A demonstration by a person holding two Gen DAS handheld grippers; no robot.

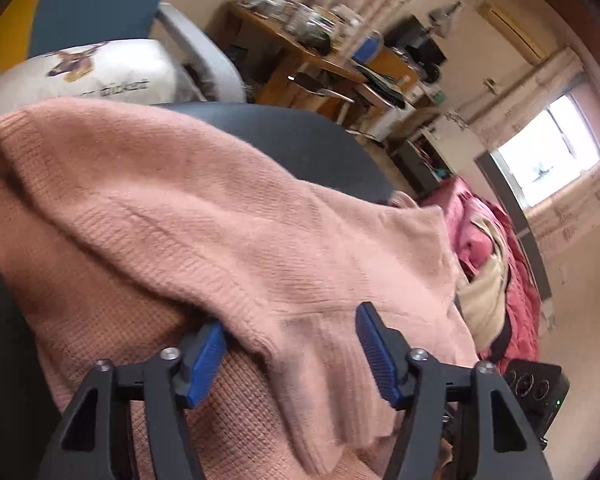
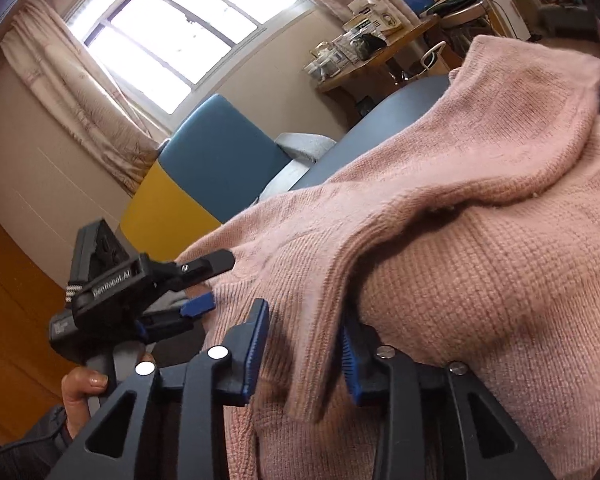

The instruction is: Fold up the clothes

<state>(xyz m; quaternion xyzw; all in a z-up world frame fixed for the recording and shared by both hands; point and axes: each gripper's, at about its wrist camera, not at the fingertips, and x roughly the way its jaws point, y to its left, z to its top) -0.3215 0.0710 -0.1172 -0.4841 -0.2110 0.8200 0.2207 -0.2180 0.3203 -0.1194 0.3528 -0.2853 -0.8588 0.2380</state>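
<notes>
Daylit, fairly bright, all from the window (image 2: pixel 172 36), blown out to white in both views with no detail in the panes. Soft shadows only: dark creases under the folds of the pink sweater (image 1: pixel 204 216). Slight motion blur in the left wrist view, desk clutter (image 1: pixel 308 28) smeared. Right wrist view sharper, knit texture crisp up close. Heavy fisheye bending of walls and curtain (image 2: pixel 80 92); black vignette in the corners.
</notes>
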